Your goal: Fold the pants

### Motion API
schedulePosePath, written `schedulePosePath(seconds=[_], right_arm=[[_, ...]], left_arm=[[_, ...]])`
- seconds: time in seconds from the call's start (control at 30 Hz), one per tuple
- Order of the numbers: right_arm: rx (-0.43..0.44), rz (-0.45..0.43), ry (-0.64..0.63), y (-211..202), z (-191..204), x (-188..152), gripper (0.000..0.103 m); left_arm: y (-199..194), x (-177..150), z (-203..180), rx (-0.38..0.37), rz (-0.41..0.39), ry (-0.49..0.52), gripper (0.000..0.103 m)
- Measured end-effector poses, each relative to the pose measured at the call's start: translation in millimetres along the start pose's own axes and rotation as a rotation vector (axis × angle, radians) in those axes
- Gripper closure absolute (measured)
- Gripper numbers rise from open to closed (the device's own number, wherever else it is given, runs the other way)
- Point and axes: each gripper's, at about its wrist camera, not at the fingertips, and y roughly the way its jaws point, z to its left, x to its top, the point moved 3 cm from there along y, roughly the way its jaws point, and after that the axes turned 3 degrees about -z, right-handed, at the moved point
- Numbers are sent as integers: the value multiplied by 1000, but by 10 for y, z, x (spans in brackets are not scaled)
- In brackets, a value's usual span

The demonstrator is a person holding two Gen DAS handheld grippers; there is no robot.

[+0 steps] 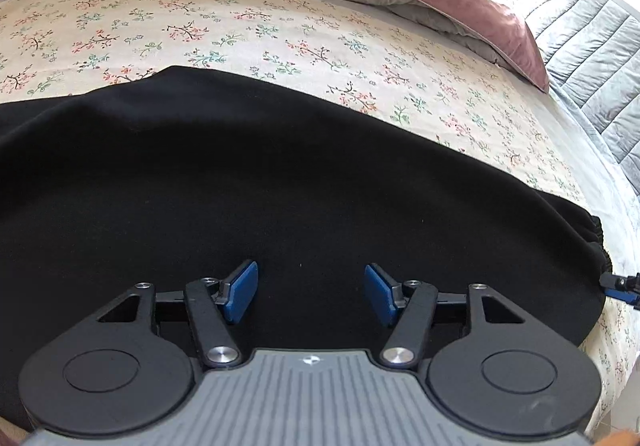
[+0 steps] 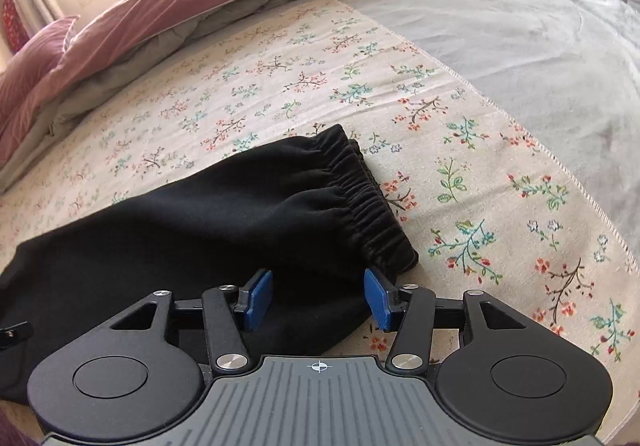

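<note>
Black pants [image 1: 280,181] spread flat across floral sheet [image 1: 248,33], elastic waistband [image 2: 360,201] gathered at one end. Left gripper [image 1: 311,294] over the dark cloth, blue pads wide apart, empty. Right gripper [image 2: 319,300] near the waistband corner, likewise wide, gripping nothing. Pink duvet [image 2: 168,5] bunched beyond; grey quilt [image 1: 592,41] alongside.

Pants [image 2: 240,213] on bedsheet [image 2: 460,165], before duvet [image 2: 160,13]
</note>
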Motion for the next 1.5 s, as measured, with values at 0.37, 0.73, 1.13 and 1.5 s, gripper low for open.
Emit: schedulePosePath(seconds=[0.37, 0.73, 1.13, 1.5], right_arm=[[99, 72, 187, 66, -360, -74, 37], [178, 23, 380, 107, -589, -77, 35], [175, -72, 481, 294, -588, -45, 36], [30, -189, 455, 43, -188, 43, 75]], left_arm=[[173, 463, 523, 29, -124, -229, 22], [160, 408, 76, -36, -155, -74, 18], [281, 273, -229, -111, -109, 5, 17], [211, 262, -189, -130, -123, -28, 17]])
